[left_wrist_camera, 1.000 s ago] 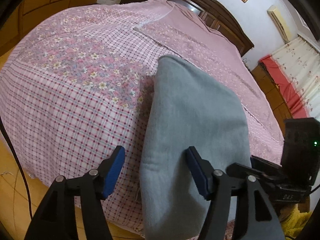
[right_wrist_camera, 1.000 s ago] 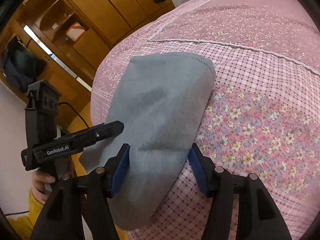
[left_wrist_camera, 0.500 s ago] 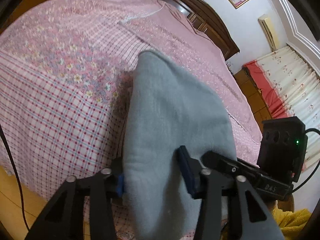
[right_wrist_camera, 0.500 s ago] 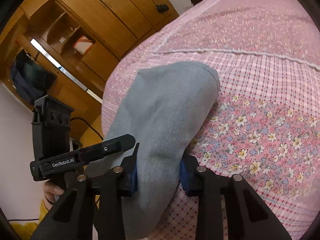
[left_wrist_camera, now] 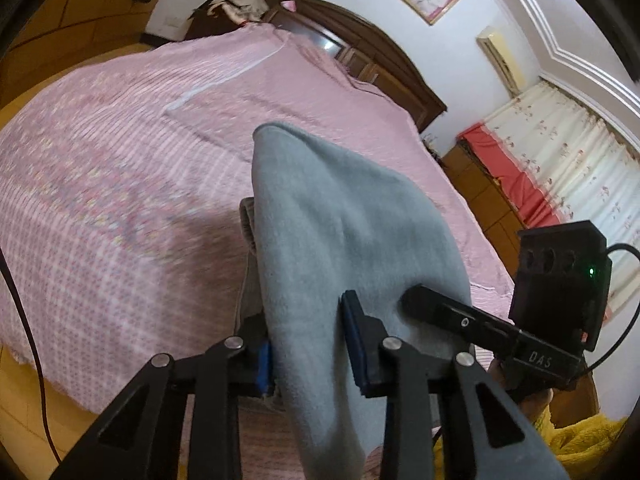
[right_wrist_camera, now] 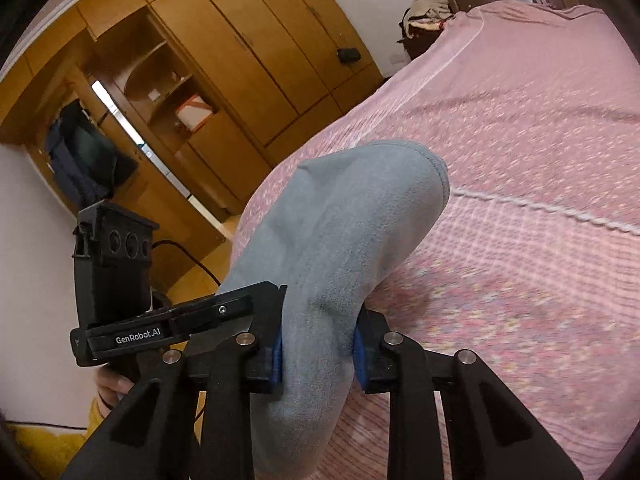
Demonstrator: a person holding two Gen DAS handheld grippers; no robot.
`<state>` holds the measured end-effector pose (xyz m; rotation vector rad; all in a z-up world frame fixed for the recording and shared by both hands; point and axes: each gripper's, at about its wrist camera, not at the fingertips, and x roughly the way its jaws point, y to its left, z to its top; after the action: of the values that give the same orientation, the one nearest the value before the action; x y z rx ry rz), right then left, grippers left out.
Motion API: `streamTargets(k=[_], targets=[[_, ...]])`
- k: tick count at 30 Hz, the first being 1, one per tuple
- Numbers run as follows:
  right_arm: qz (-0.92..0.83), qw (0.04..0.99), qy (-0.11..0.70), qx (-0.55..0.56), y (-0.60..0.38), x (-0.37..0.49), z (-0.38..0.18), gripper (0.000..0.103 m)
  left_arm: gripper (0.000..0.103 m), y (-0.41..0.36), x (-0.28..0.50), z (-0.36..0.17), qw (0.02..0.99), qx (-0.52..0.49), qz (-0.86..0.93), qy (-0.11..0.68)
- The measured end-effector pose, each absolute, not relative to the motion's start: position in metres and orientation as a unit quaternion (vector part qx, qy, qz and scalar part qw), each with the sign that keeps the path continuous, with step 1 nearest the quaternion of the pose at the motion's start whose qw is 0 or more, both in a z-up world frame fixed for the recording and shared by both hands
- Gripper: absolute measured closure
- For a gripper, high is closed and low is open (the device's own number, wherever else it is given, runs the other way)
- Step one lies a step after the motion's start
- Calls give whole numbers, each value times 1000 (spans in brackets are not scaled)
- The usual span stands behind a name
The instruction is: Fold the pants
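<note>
Grey fleece pants (left_wrist_camera: 340, 220) lie folded lengthwise on the pink bed (left_wrist_camera: 120, 160), their near end lifted off the cover. My left gripper (left_wrist_camera: 310, 344) has its blue pads pressed on the left side of that near end, jaws still closing. Beside it, my right gripper (left_wrist_camera: 460, 320) grips the other side. In the right wrist view the pants (right_wrist_camera: 352, 220) run away from me to a rounded far end, and the right gripper (right_wrist_camera: 318, 356) pinches the cloth between both pads, jaws still closing. The left gripper (right_wrist_camera: 224, 312) bites in from the left.
The bed cover (right_wrist_camera: 520, 160) stretches far ahead and to both sides. A dark wooden headboard (left_wrist_camera: 360, 56) with a heap of clothes (left_wrist_camera: 240, 4) stands at the far end. A wooden wardrobe (right_wrist_camera: 240, 60) lines the left wall. A black cable (left_wrist_camera: 20, 300) hangs at the left.
Both grippers went from open around the pants' near end to shut on it. They then rose, lifting that end off the bed.
</note>
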<state>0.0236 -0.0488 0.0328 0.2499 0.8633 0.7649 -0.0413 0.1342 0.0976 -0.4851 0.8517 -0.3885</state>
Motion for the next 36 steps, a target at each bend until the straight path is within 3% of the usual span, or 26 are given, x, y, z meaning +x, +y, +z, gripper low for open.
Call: streamTargets(k=[19,36], targets=[[280,881,375,67,-174,24,76,76,72,-18,13,128,846,-194,-278,411],[225,884,403,69,-262,94,38,75,72,-126,95,91,831,-146,-302,443]])
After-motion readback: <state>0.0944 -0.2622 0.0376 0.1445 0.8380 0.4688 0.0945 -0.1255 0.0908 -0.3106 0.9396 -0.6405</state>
